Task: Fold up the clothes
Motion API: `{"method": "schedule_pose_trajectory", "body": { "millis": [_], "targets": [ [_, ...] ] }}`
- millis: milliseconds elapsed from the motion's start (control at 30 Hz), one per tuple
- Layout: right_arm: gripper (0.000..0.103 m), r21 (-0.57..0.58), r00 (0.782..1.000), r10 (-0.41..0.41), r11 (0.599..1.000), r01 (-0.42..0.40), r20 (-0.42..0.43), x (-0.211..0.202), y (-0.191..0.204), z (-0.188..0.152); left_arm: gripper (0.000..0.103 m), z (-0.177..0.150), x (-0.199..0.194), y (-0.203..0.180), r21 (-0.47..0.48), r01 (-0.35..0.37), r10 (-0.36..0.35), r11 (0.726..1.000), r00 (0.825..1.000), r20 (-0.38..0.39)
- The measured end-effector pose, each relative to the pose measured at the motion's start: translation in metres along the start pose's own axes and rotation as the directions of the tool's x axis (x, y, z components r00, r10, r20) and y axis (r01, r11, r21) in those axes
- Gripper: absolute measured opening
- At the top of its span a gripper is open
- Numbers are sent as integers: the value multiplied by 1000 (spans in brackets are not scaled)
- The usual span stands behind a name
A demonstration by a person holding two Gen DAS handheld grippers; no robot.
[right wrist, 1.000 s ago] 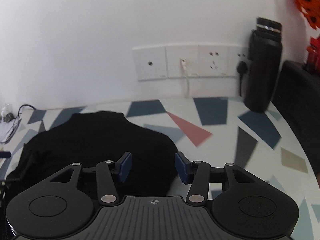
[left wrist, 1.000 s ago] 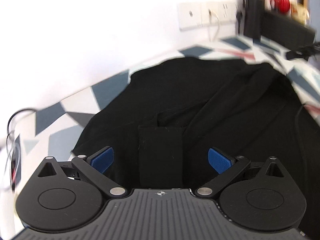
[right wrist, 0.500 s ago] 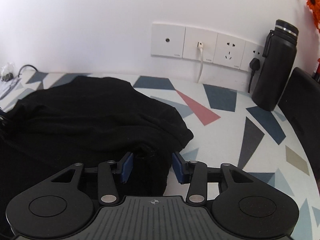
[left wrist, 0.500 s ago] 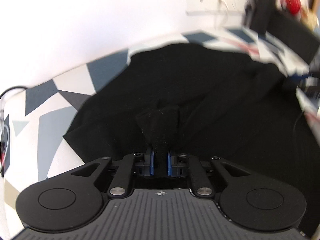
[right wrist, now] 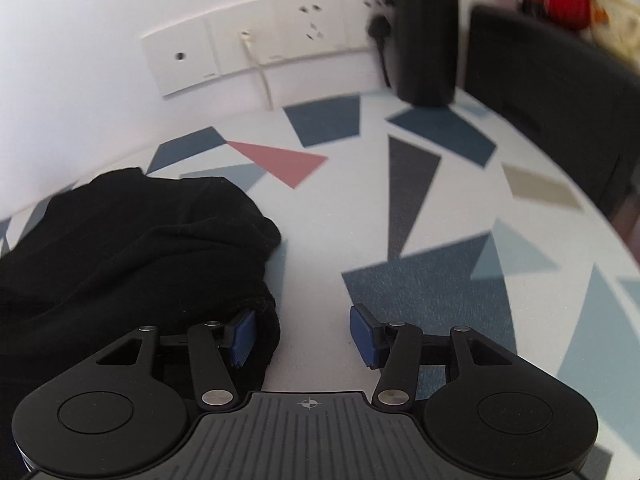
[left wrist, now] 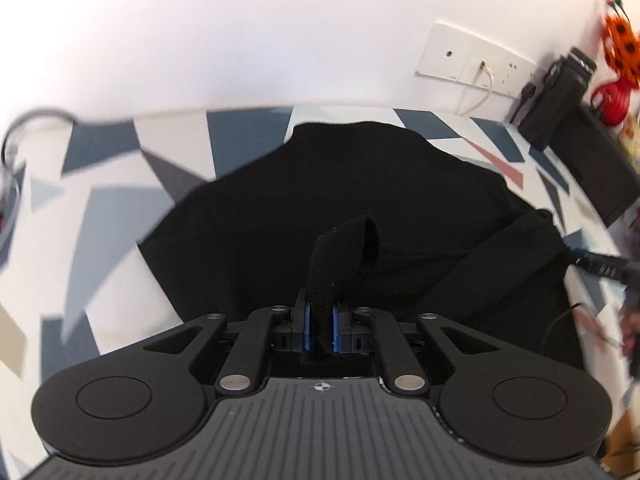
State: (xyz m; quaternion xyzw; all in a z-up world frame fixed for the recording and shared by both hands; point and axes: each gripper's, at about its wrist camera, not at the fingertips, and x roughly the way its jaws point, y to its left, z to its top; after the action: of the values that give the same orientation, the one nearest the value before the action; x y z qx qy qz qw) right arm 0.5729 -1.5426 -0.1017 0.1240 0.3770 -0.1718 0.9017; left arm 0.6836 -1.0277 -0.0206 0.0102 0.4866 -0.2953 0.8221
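A black garment (left wrist: 360, 192) lies spread on the patterned tabletop (left wrist: 104, 208). My left gripper (left wrist: 320, 330) is shut on a black sleeve cuff (left wrist: 340, 252), which rises from the blue pads and loops forward over the garment. In the right wrist view the garment (right wrist: 140, 248) lies bunched at the left. My right gripper (right wrist: 304, 336) is open and empty. Its left pad (right wrist: 240, 336) sits against the garment's edge and its right pad (right wrist: 366, 336) is over bare table.
A black bottle (right wrist: 424, 32) stands by the wall sockets (right wrist: 256, 44) at the back. A black box (right wrist: 560, 92) lies at the right, with a red vase (left wrist: 612, 96) behind it. A cable (left wrist: 592, 268) lies at the garment's right.
My left gripper closed on the sleeve cuff and lifted it. My right gripper opened wider and shifted right, off the garment's edge.
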Motion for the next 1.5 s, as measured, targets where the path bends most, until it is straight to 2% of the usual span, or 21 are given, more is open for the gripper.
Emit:
{"method": "schedule_pose_trajectory", "body": {
  "millis": [133, 167, 200, 233, 367, 433, 467, 500, 600, 700, 800, 967, 1033, 1100, 1167, 1233, 1300, 1367, 1400, 1433, 1500],
  "targets": [
    [42, -260, 994, -8, 965, 37, 110, -13, 30, -10, 10, -10, -7, 12, -157, 92, -97, 983, 995, -23],
    [29, -288, 994, -1, 957, 33, 111, -12, 32, -12, 10, -12, -9, 15, -186, 104, -111, 977, 994, -23],
    [11, -295, 995, 9, 955, 21, 100, -11, 32, -12, 10, -14, -9, 20, -217, 113, -121, 970, 992, -21],
    [7, -278, 995, 22, 960, 6, 96, -11, 29, -11, 10, -16, -9, 25, -252, 120, -129, 960, 991, -19],
    [7, -208, 989, 43, 978, -13, 142, -21, 17, -9, 14, -21, 4, 53, -396, 77, -103, 915, 994, -44],
    [7, -207, 992, 39, 978, -14, 119, -19, 16, -12, 34, -22, 12, 61, -407, 7, -43, 913, 996, -79],
    [7, -204, 994, 36, 979, -14, 103, -17, 15, -14, 55, -21, 10, 58, -358, -22, -5, 934, 997, -74],
    [7, -199, 995, 34, 980, -15, 93, -15, 15, -16, 67, -21, 7, 54, -302, -49, 31, 952, 997, -65],
    [7, -176, 996, 32, 984, -18, 79, -10, 13, -20, 71, -21, -6, 32, -60, -106, 105, 993, 994, -20],
    [7, -150, 997, 32, 988, -21, 73, -8, 12, -21, 71, -25, -9, 11, 192, -135, 140, 972, 990, -11],
    [8, -148, 997, 27, 989, -17, 68, -7, 13, -21, 71, -38, 0, -15, 442, -152, 176, 884, 984, -14],
    [8, -147, 998, 21, 989, -12, 61, -6, 14, -20, 70, -64, 20, -53, 745, -191, 258, 639, 966, 25],
    [8, -145, 998, 20, 989, -12, 58, -5, 14, -20, 57, -73, 28, -63, 807, -197, 272, 557, 961, 47],
    [8, -145, 998, 19, 989, -11, 56, -5, 14, -19, 4, -79, 31, -72, 849, -191, 290, 492, 956, 47],
    [8, -143, 998, 20, 990, -12, 55, -5, 13, -20, 5, -81, 25, -77, 871, -170, 287, 461, 957, 35],
    [9, -138, 998, 22, 990, -14, 56, -5, 12, -20, 4, -75, 9, -80, 857, -114, 237, 503, 971, -10],
    [9, -129, 998, 24, 991, -17, 57, -6, 10, -20, 4, -56, -17, -78, 776, 2, 126, 630, 986, -106],
    [9, -121, 998, 25, 992, -18, 58, -6, 10, -21, 4, -33, -37, -67, 642, 159, -36, 750, 979, -201],
    [9, -119, 998, 24, 993, -17, 59, -6, 9, -21, 5, -18, -38, -50, 516, 273, -168, 812, 956, -242],
    [9, -117, 998, 23, 993, -15, 59, -5, 9, -22, 5, -4, -40, -33, 376, 385, -302, 843, 917, -262],
    [9, -113, 998, 20, 994, -13, 59, -5, 10, -22, 11, 24, -40, 2, 91, 557, -526, 825, 818, -233]
  ]
}}
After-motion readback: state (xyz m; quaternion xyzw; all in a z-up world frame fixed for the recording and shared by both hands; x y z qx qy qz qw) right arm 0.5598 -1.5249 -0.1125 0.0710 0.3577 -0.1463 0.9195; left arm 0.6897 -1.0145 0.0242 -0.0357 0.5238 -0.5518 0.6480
